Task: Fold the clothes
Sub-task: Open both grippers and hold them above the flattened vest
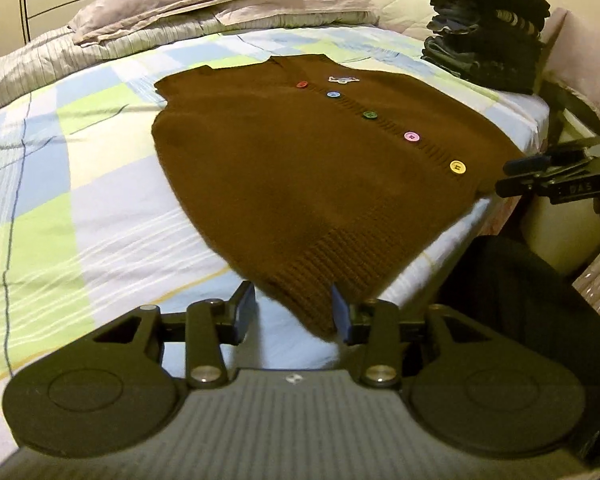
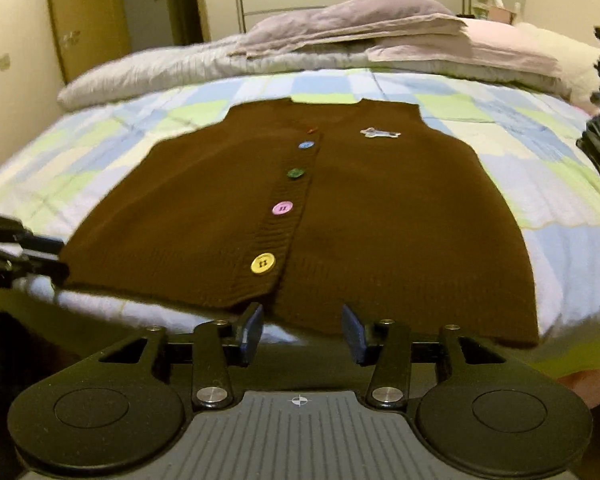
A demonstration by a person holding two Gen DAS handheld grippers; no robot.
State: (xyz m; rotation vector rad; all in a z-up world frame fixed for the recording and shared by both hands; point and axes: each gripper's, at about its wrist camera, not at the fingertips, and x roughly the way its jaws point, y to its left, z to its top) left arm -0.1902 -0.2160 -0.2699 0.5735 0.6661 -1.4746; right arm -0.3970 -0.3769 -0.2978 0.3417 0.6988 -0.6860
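Two tools: I am holding my left gripper and my right gripper at the near edge of the bed, both pointing down and forward at the garment.
Garment: I am looking at a brown knitted sleeveless vest with five coloured buttons, lying flat and buttoned on the checked blue, green and white bedsheet.
Long axis: it is running from the ribbed hem at the near edge to the neckline at the far side, towards the folded lilac bedding.
Left tool state: its jaws are standing apart with the near left hem corner lying between the blue pads; I am not seeing them pressing the knit, so I am reading it as released.
Right tool state: its jaws are standing apart too, with the hem just right of the yellow button hanging between them, not gripped.
Key relation: each tool is sitting at its own end of the hem, the left nearer the left side seam, the right nearer the button band.
Judged step: I am probably about to start the first fold, since the vest is not yet folded.
Elsewhere: a stack of dark folded clothes is sitting at the far right.
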